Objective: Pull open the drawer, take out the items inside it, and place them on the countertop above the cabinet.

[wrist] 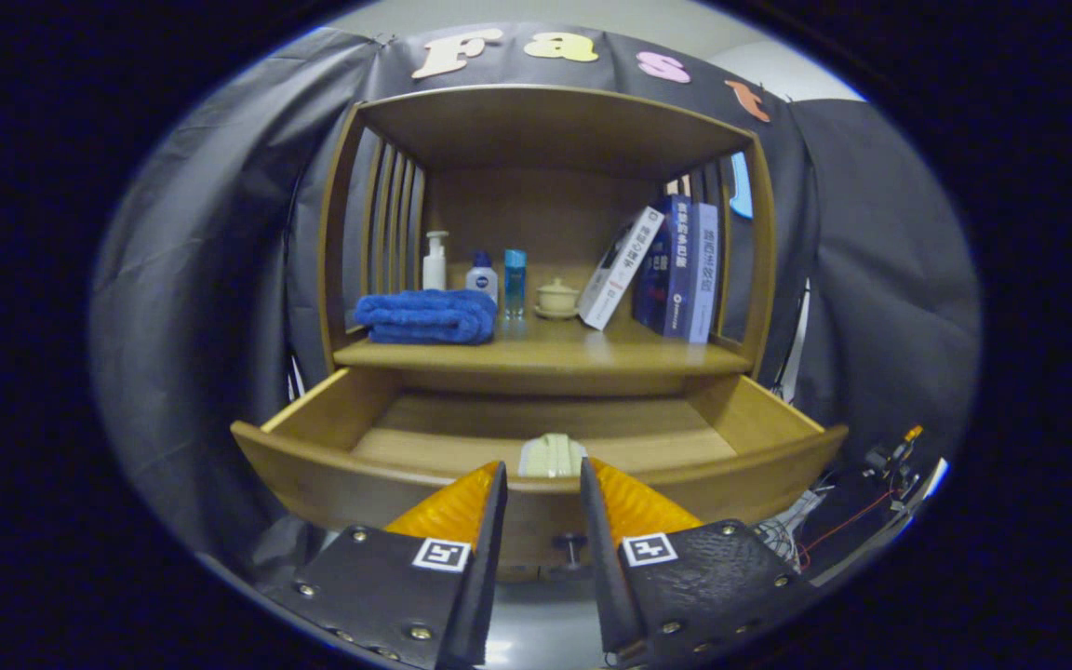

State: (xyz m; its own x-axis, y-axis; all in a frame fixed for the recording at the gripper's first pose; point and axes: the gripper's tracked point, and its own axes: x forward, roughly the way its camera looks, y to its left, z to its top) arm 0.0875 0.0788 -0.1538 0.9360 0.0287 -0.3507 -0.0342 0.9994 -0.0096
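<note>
The wooden cabinet (pixel 545 279) stands against the dark cloth wall, filling the middle of the frame, and its drawer (pixel 331 475) is pulled well out toward the camera. Inside the drawer, close behind the front panel, lies a small pale cream item (pixel 552 456) with a ribbed or woven look; what it is exactly I cannot tell. The rest of the drawer floor is bare wood.

The gripper (pixel 542 489) sits at the bottom centre of the frame, above the drawer's front edge. Its fingers (pixel 489 521) stand apart with a moderate gap and grip nothing. The pale item lies just ahead of the fingertips, lined up with the gap between them, not touching either one. Below the tips, on the drawer front, a small dark knob (pixel 570 547) shows in the gap.

Above the drawer, the countertop (pixel 555 358) carries a row of things. A folded blue towel (pixel 426 316) lies at the left of centre. Behind it stand a white pump bottle (pixel 435 262), a small white bottle with a blue cap (pixel 481 274) and a slim clear blue bottle (pixel 515 282). A small cream lidded cup (pixel 556 298) sits on a saucer near the middle. To the right, several books (pixel 680 270) stand upright against the slatted side, with one white book (pixel 620 268) leaning on them
</note>
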